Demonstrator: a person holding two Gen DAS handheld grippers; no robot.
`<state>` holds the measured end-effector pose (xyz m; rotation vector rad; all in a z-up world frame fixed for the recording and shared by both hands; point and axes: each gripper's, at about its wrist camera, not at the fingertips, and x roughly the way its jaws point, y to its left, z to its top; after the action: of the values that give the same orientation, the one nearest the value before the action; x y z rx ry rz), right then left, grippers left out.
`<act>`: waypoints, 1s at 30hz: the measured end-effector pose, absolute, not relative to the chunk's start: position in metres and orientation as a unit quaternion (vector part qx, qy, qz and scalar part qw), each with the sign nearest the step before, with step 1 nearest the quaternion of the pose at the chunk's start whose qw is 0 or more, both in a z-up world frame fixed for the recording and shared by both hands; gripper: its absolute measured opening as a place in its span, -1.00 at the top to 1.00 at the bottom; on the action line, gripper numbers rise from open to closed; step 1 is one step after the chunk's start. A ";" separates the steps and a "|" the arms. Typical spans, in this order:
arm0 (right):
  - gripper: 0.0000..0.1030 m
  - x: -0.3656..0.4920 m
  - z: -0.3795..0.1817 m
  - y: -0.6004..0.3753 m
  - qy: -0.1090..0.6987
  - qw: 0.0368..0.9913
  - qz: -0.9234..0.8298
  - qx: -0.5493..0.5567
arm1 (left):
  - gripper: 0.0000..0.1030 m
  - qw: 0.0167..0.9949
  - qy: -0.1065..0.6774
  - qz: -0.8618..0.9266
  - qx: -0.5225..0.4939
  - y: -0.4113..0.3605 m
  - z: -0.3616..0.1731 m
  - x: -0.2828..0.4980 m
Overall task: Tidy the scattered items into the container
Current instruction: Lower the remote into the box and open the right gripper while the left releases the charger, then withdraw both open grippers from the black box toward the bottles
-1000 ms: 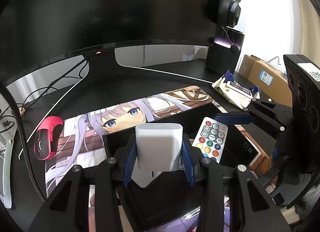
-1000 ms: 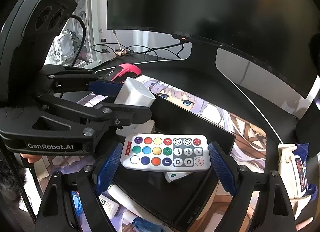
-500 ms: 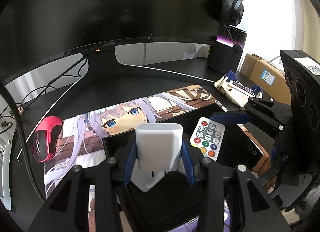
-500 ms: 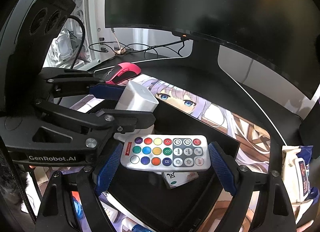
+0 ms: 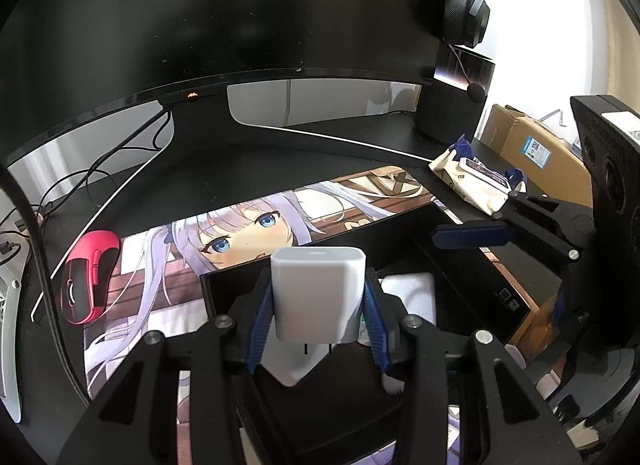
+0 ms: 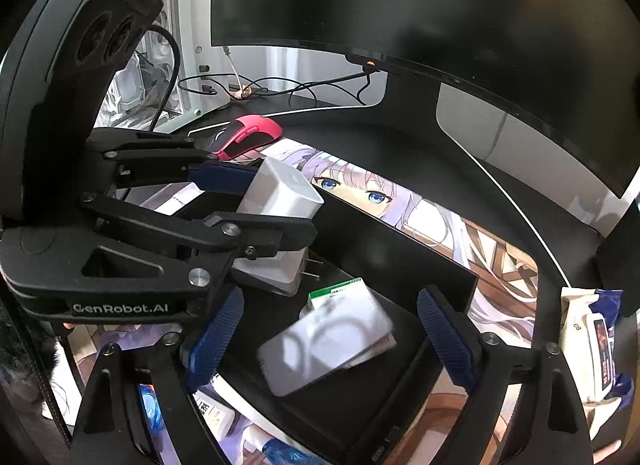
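Observation:
My left gripper (image 5: 318,299) is shut on a white charger block (image 5: 318,285), held prongs down above the black container (image 5: 224,277). The right wrist view shows the same charger (image 6: 280,195) over the box's left end. My right gripper (image 6: 332,339) hangs over the box with its jaws opening. The remote (image 6: 328,345) is blurred, its pale back facing up. It lies loose between the blue pads (image 6: 448,337), clear of both, on a green-and-white packet (image 6: 340,293) in the box.
A red mouse (image 5: 90,277) sits left of the box on the printed desk mat (image 5: 248,233). A wet-wipes pack (image 5: 476,181) lies at the right. The curved monitor (image 5: 200,25) and its stand are behind. Small items (image 6: 216,413) lie in front of the box.
The remote has left the right gripper's pads and dropped, flipped over, into the box. The right jaws stand wider. The left gripper and charger have not moved.

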<state>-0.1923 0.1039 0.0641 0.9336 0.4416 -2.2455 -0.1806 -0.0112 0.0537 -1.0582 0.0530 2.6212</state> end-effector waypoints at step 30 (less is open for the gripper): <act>-0.99 -0.155 0.088 0.148 0.146 0.299 -0.888 0.316 | -1.00 0.118 0.000 0.933 -0.339 -0.023 0.065 -0.155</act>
<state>-0.1551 0.1478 0.0875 0.8391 0.3888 -2.3588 -0.1553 -0.0233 0.0646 -0.9930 -0.0013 2.7310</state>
